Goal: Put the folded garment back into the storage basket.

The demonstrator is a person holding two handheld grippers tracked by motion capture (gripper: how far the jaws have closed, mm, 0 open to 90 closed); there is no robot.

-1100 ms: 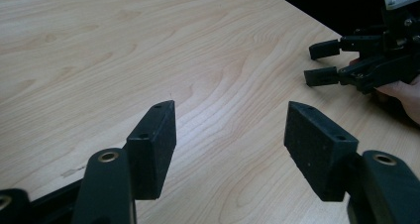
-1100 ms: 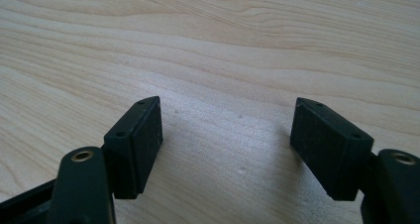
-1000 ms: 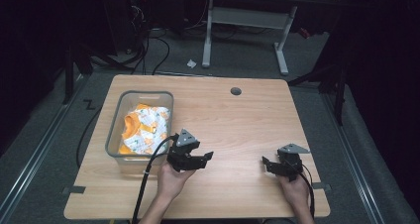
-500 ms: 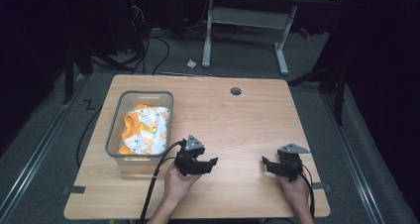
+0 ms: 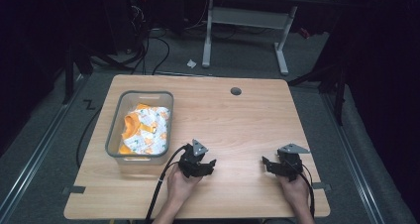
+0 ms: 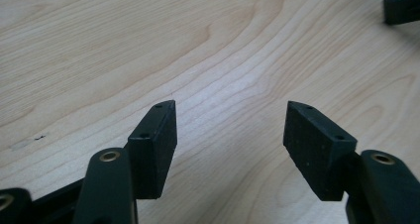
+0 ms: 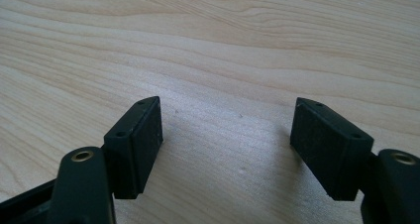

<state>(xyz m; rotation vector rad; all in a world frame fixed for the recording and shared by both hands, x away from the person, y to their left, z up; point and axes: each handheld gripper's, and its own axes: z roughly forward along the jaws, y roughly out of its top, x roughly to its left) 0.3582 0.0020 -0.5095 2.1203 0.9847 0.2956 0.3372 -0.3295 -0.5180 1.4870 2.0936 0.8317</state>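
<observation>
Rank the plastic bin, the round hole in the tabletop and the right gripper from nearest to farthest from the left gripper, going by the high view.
1. Plastic bin: just to the left gripper's left, holding orange and white cloth.
2. Right gripper: off to its right, along the table's near edge.
3. Round hole: at the table's far side.

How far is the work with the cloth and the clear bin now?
Done, it seems: the orange and white cloth lies inside the clear bin. In hand: nothing; the left tool and the right tool are open and empty, low over the bare table. Left: apparently little with the cloth.
</observation>
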